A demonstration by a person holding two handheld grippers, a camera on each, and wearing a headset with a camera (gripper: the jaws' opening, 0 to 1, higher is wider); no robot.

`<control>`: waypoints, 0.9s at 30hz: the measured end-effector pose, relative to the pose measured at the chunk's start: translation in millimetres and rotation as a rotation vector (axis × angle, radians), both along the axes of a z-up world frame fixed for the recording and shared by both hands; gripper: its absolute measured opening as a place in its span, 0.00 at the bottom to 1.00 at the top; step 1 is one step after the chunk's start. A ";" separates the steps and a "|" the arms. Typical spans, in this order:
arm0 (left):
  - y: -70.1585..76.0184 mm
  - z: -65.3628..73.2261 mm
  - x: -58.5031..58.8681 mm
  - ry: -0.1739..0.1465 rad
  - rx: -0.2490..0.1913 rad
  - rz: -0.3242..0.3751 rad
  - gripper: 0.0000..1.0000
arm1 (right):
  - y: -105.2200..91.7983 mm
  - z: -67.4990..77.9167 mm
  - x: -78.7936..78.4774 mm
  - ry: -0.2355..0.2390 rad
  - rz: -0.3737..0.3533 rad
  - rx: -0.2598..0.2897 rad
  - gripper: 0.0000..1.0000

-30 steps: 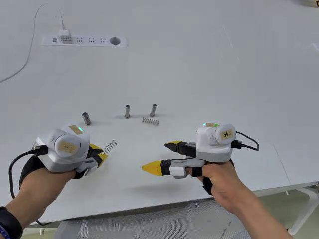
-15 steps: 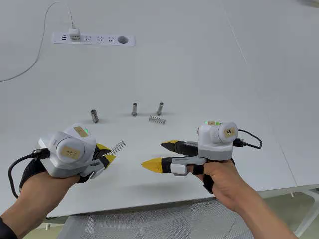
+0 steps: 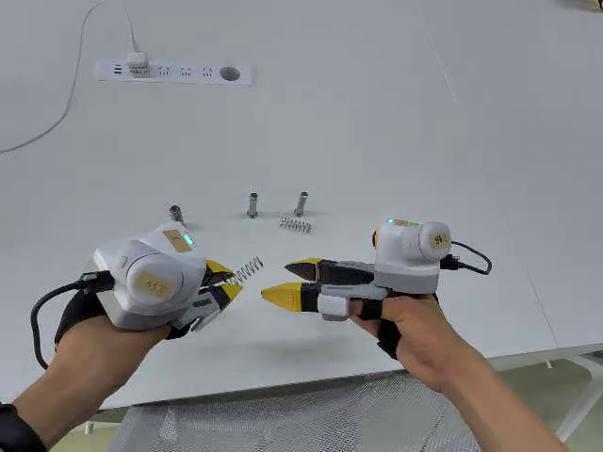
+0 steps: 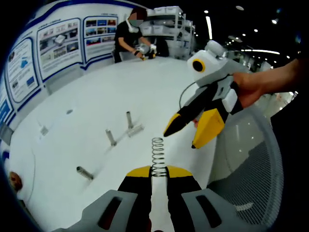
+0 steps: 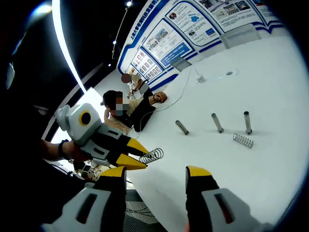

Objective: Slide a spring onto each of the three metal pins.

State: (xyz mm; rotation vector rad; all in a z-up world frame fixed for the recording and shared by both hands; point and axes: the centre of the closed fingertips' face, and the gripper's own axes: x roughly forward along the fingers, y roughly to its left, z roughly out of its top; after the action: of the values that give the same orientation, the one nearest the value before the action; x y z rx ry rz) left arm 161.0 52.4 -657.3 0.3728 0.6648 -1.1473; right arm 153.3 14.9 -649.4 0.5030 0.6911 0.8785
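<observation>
The spring (image 3: 247,270), pinched by one end only in the closed left gripper (image 3: 228,280), could be flicked loose or bent if caught carelessly by the open right gripper (image 3: 277,281), whose jaws stand just beside its free end. The bare middle pin (image 3: 252,204) and right pin (image 3: 301,203) are set well beyond on the counter (image 3: 377,141).

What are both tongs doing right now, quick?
Left tongs: closed on a spring.
Right tongs: open, holding nothing.
</observation>
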 end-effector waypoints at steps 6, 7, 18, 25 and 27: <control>-6.1 3.8 -1.7 -0.009 -0.007 -0.020 0.10 | 2.3 4.2 3.6 0.000 0.003 0.020 0.45; -7.4 4.5 -2.0 -0.010 -0.010 -0.024 0.10 | 3.6 5.7 4.6 -0.004 0.007 0.026 0.44; -14.8 11.0 -5.9 -0.029 -0.021 -0.059 0.10 | 17.4 14.3 11.3 -0.006 0.052 0.052 0.28; -13.8 10.8 -6.2 -0.031 -0.021 -0.066 0.10 | 16.4 14.3 14.0 0.018 0.049 0.064 0.19; -14.2 11.1 -6.6 -0.035 -0.022 -0.070 0.10 | 16.1 15.8 14.2 0.021 0.049 0.069 0.16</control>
State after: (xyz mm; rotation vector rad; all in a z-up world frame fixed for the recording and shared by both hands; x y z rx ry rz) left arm 154.4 38.2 -646.1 0.3994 0.6126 -1.2115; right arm 167.5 31.0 -633.6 0.5596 0.6964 0.9470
